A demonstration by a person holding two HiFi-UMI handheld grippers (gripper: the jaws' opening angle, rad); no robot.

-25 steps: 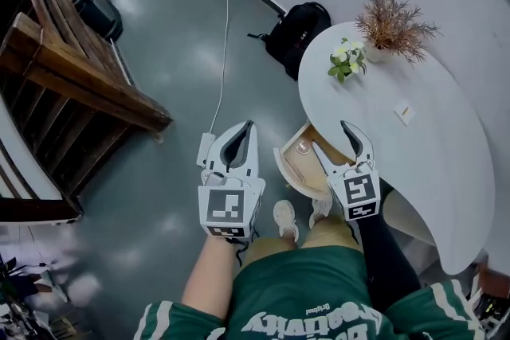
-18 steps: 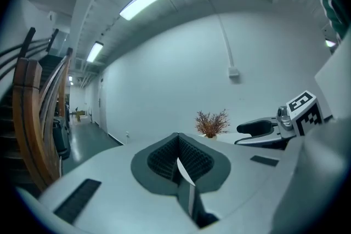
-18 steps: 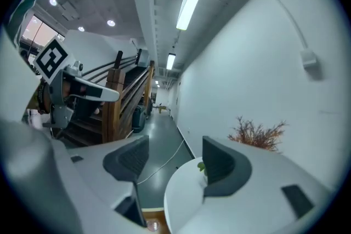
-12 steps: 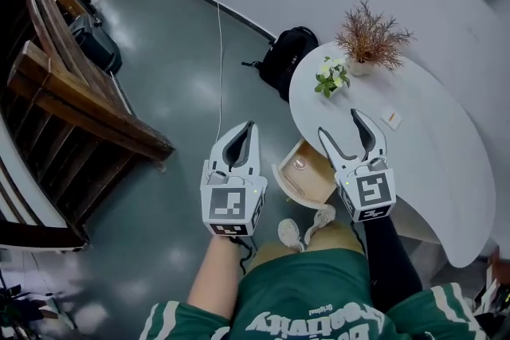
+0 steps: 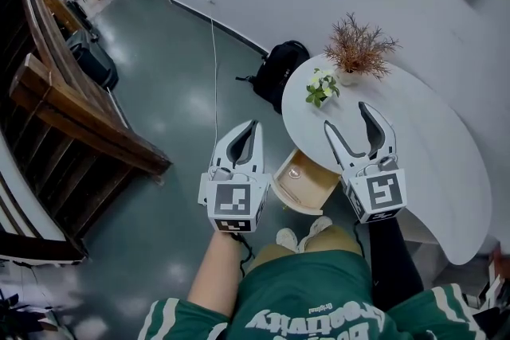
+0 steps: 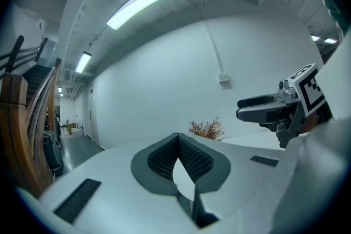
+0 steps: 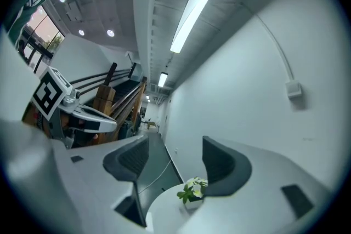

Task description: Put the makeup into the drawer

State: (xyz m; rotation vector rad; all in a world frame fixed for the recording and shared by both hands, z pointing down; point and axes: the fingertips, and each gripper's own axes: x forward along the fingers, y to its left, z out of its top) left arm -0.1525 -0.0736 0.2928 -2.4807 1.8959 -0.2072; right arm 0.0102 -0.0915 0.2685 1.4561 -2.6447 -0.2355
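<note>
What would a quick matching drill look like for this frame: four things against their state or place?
Things:
1. left tool
2. right tool
3. drawer
4. backpack

State or place:
A. lying on the floor
B. jaws apart, nothing held
C. pulled open under the white table
D. jaws together, nothing held

Pairs: 1-D, 2-B, 3-C, 4-A
</note>
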